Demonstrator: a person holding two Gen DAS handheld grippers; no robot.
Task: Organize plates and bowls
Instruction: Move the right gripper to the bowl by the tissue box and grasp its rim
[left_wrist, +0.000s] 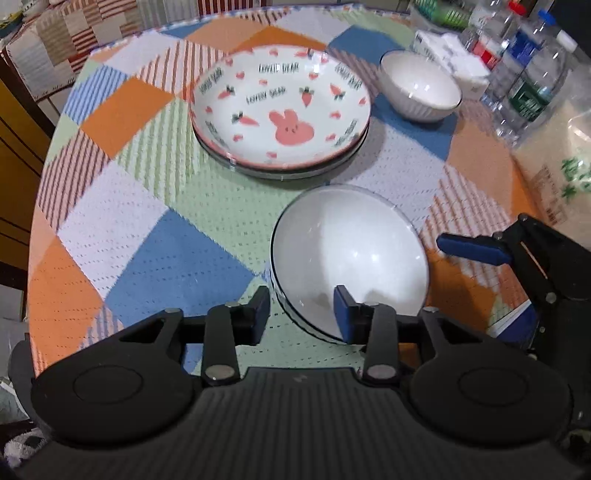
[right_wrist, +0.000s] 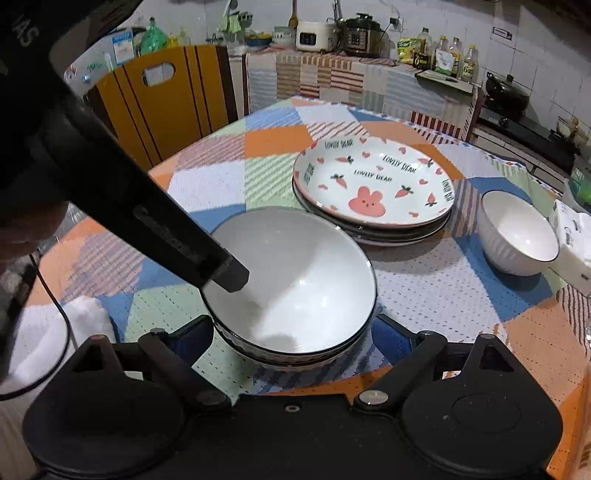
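A stack of white bowls (left_wrist: 351, 254) with dark rims sits on the patchwork tablecloth close in front of me; it also shows in the right wrist view (right_wrist: 291, 280). My left gripper (left_wrist: 301, 314) is open, one finger outside the rim and one inside the top bowl. My right gripper (right_wrist: 295, 339) is open, its blue pads on either side of the stack's base. A stack of plates topped by a rabbit-and-carrot plate (left_wrist: 280, 114) (right_wrist: 373, 188) lies beyond. A single white ribbed bowl (left_wrist: 421, 88) (right_wrist: 517, 232) stands to the right.
Water bottles (left_wrist: 528, 66) and a tissue pack (left_wrist: 458, 55) crowd the table's right side, with a bag of rice (left_wrist: 557, 166) nearer. A yellow chair (right_wrist: 166, 99) stands behind the table's (right_wrist: 424, 288) left. A kitchen counter with appliances runs along the back wall.
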